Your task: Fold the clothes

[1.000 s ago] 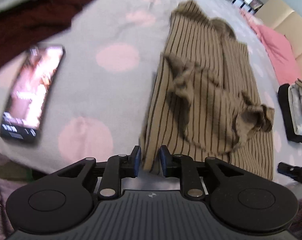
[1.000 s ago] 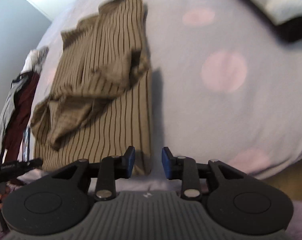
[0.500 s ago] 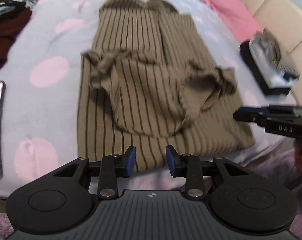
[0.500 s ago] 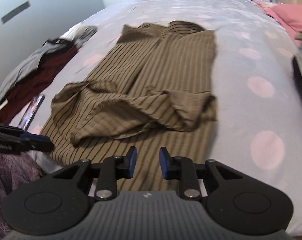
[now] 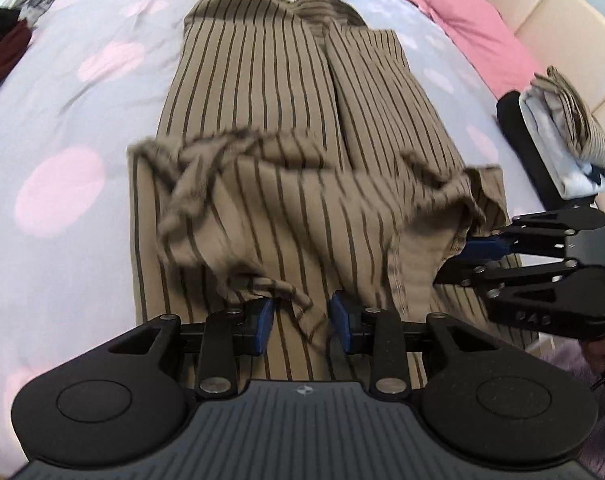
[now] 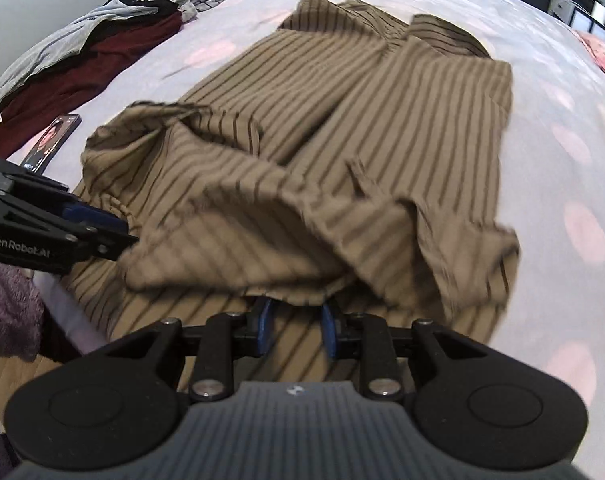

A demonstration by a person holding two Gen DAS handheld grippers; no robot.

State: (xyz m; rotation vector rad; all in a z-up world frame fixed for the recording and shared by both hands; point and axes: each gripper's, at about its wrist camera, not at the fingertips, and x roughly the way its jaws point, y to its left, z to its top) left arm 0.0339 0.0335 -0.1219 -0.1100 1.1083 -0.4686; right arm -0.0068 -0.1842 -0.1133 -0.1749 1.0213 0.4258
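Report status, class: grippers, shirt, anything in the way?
Both grippers open: left gripper, right gripper at near hem. Shirt flat on bed, bottom rumpled. Phone beside shirt, clear.

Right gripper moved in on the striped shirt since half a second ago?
Yes. The right gripper has advanced onto the striped shirt; its fingertips now sit under the rumpled fold, no longer short of the shirt's near edge.

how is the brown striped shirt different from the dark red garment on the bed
The brown striped shirt has thin dark stripes; the dark red garment looks plain. The shirt lies mid-bed, part folded, a loose flap over its near half; the red one sits heaped at the bed's edge under a grey garment. Both rest on the spotted bedcover.
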